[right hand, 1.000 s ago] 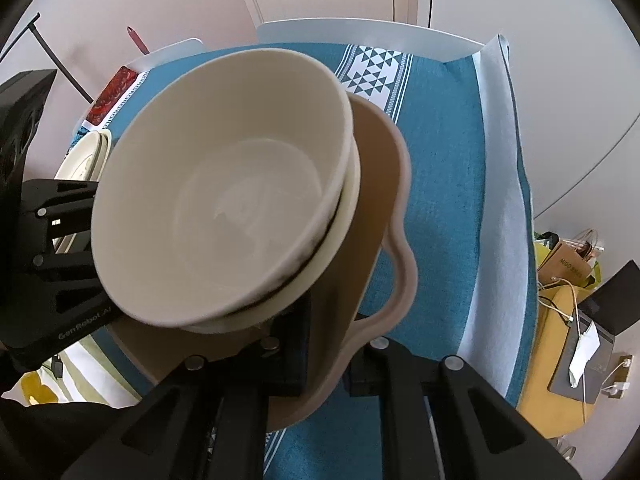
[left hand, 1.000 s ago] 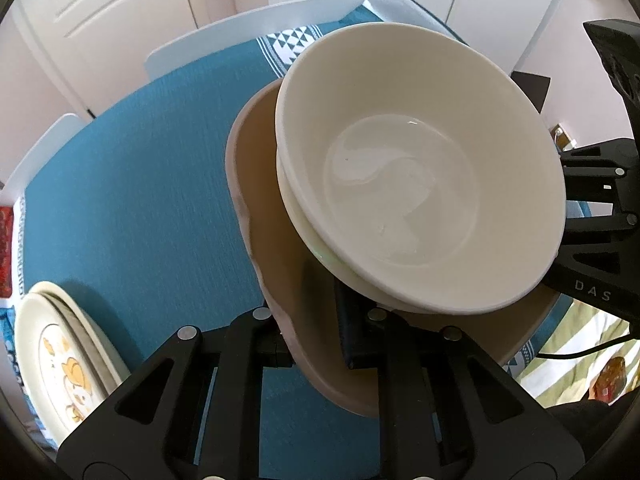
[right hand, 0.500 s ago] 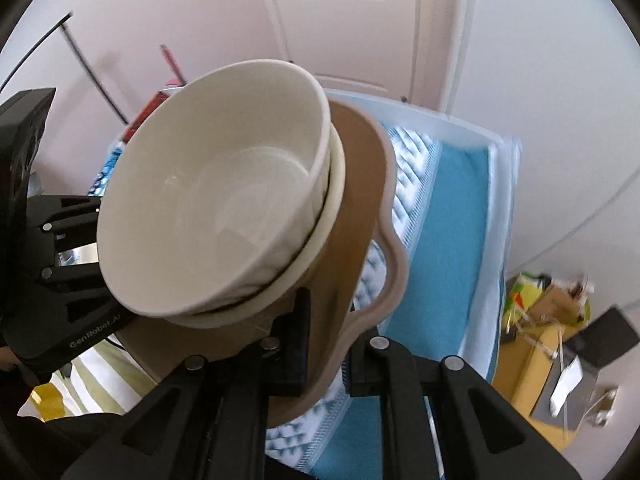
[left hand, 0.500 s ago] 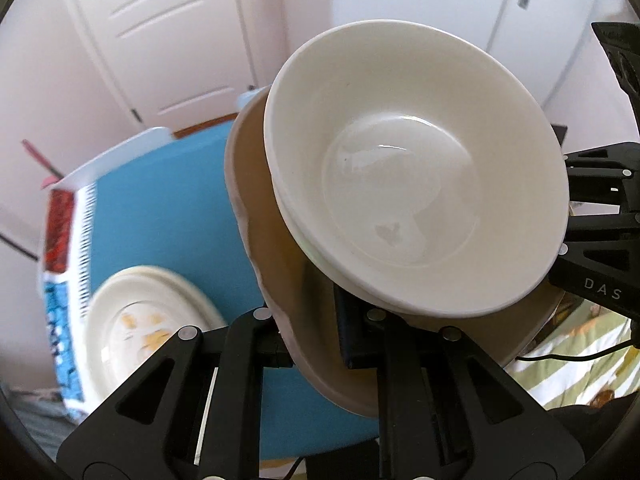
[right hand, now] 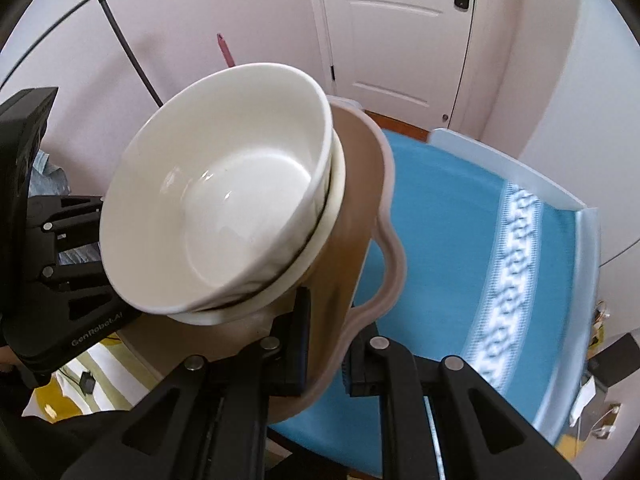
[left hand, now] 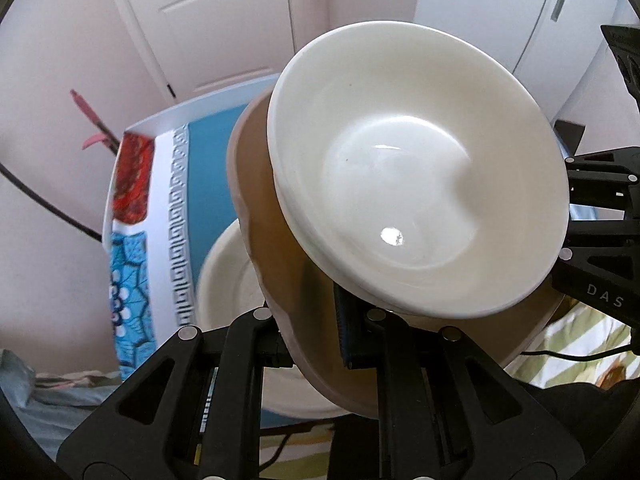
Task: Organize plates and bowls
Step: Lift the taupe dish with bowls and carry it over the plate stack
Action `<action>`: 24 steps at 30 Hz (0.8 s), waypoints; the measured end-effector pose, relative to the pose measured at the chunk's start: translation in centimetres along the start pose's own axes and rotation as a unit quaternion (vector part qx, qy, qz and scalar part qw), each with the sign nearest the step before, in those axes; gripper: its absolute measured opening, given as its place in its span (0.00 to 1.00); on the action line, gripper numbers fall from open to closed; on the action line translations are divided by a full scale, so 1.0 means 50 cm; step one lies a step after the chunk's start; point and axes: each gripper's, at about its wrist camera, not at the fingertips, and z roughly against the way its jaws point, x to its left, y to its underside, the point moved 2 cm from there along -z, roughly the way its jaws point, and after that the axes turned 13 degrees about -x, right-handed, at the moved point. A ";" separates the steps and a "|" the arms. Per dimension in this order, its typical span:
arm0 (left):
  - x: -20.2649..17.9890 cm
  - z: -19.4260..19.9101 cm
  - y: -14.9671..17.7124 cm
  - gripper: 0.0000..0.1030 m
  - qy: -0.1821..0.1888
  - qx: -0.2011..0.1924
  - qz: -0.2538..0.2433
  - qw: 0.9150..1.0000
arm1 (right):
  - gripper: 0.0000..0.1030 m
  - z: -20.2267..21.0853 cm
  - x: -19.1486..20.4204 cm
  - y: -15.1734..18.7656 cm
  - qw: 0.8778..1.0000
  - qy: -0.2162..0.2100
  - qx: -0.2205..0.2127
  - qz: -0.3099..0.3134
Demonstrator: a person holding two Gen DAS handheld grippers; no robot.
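The teal-clothed tabletop [right hand: 448, 240] lies beneath both grippers. Between them hangs a tan scalloped plate [left hand: 280, 264] — left gripper [left hand: 316, 344] and right gripper [right hand: 326, 356] each clamp one edge — carrying two nested white bowls [right hand: 224, 220].

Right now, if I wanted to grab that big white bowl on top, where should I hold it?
Probably by its rim. The top white bowl sits nested in another bowl on the brown plate, so its sides and base are tucked away. Its thin rim stands free above. Come from above, one finger inside and one outside. The left gripper and right gripper already clamp the plate's edges.
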 end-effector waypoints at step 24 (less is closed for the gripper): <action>0.095 -0.084 0.118 0.09 0.032 0.036 -0.014 0.999 | 0.12 -0.123 0.092 0.060 0.998 0.024 0.037 -0.047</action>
